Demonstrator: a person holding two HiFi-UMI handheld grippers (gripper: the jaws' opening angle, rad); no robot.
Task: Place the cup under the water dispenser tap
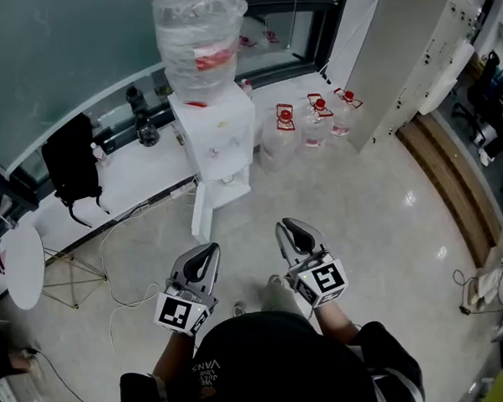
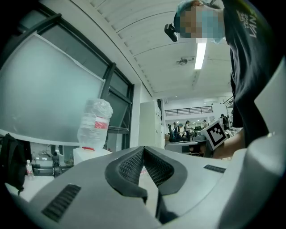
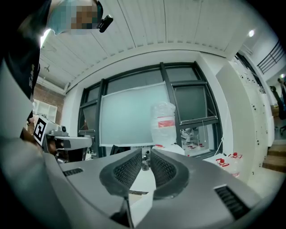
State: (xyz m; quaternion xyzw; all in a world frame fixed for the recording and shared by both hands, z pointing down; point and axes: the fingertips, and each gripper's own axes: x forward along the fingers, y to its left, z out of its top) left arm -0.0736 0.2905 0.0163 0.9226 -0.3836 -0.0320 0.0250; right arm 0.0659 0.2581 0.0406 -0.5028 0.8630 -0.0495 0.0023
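Note:
The white water dispenser stands against the window ledge, with a clear bottle on top and its taps on the front face. I see no cup in any view. My left gripper and right gripper are held side by side over the floor, well short of the dispenser and pointing toward it. Both are shut with nothing between the pads. The left gripper view has the shut left gripper with the dispenser's bottle beyond it. The right gripper view has the shut right gripper below the bottle.
Three water jugs with red caps stand on the floor right of the dispenser. A black backpack hangs at the ledge on the left, and a dark bottle stands on the ledge. A round white table and loose cables lie at the left.

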